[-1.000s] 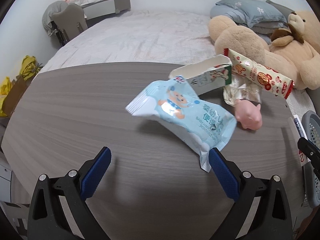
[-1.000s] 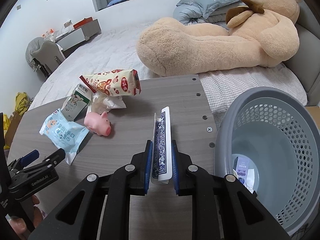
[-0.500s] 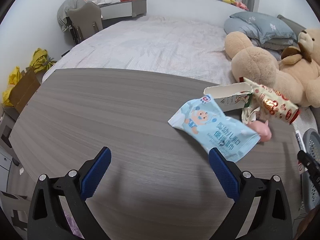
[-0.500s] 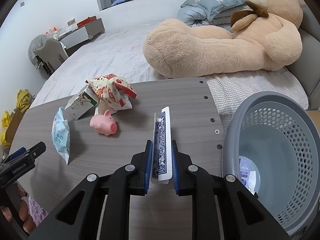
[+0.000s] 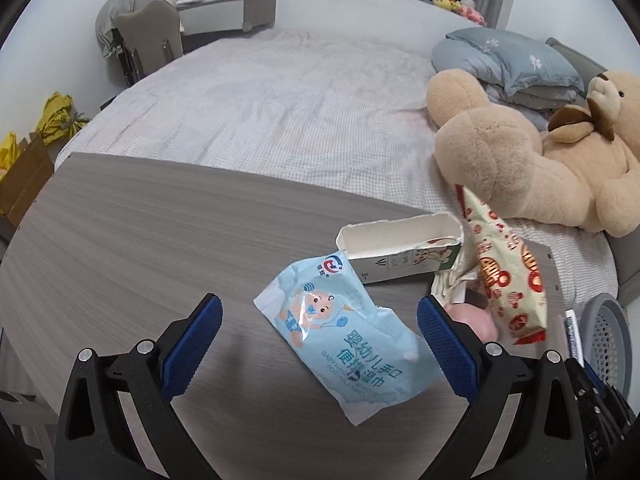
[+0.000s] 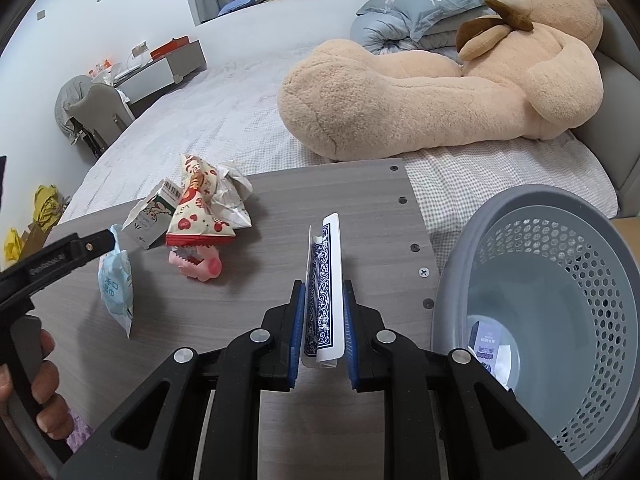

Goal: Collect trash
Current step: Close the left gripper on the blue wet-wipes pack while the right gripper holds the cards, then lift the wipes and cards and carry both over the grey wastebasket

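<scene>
Snack bag (image 6: 200, 208) shifted, grey wood table (image 5: 120, 232), bed (image 5: 280, 112)

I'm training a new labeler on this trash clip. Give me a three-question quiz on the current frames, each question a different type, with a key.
1. True or false: the right gripper is shut on a card box.
2. What lies between the left gripper's open jaws? A) carton B) wipes pack C) pig toy
3. Fill in: the basket sits to the ___ of the table in the right wrist view.

Key: 1 true. 2 B, the wipes pack; the carton and pig toy lie beyond. 3 right.
</scene>
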`<action>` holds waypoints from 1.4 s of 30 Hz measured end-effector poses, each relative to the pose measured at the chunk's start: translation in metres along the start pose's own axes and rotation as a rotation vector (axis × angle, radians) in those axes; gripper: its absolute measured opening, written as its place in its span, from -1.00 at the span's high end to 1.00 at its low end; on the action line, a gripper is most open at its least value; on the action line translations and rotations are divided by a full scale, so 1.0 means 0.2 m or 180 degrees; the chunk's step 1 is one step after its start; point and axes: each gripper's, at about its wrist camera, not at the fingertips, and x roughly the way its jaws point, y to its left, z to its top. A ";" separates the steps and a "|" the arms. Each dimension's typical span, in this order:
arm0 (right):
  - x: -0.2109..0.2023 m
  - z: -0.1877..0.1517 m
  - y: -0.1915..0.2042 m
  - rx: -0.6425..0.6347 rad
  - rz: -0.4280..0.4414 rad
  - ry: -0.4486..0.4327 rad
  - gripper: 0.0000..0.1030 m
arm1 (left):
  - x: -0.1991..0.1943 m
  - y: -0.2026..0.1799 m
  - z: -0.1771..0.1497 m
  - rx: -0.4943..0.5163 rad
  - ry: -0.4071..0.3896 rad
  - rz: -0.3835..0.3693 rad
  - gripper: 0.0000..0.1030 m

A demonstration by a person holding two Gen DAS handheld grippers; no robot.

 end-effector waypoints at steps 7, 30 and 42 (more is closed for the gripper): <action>0.02 0.00 -0.01 0.0035 0.0011 0.0025 0.66 | 0.03 0.04 -0.09 0.0083 0.0107 0.0126 -0.87; 0.00 -0.01 0.03 -0.0004 0.0028 0.0031 0.66 | 0.11 0.20 -0.13 0.0076 0.0205 -0.0043 -0.45; -0.02 -0.01 0.02 0.0005 0.0048 0.0008 0.66 | -0.01 0.17 -0.15 0.0252 0.0054 -0.0013 -0.01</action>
